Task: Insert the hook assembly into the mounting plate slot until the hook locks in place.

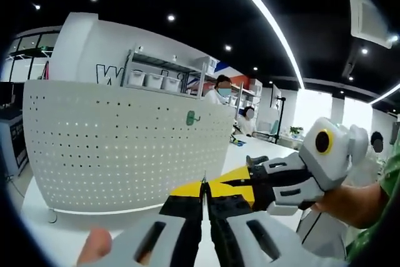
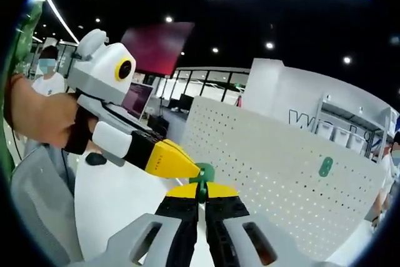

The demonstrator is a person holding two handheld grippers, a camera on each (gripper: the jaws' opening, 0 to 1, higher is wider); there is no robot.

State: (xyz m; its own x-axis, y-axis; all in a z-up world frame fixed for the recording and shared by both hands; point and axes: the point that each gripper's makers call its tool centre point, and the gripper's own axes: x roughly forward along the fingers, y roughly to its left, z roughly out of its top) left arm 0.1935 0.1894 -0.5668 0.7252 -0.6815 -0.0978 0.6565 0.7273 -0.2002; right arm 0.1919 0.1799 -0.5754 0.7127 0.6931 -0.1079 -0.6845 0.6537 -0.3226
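A white pegboard mounting plate stands upright on the table, with one green hook fixed near its upper right. The right gripper view shows the same plate and its fixed hook. My right gripper is shut on a second green hook piece, held in the air in front of the plate's left end. My left gripper comes in from the left, jaws together, its yellow tip touching that piece. In the left gripper view my left gripper is shut, and the right gripper meets it tip to tip.
The white table carries the plate. Behind it are a shelf with bins and people at benches. A person's arm holds the right gripper. A laptop sits far back, and a grey chair back is at lower left.
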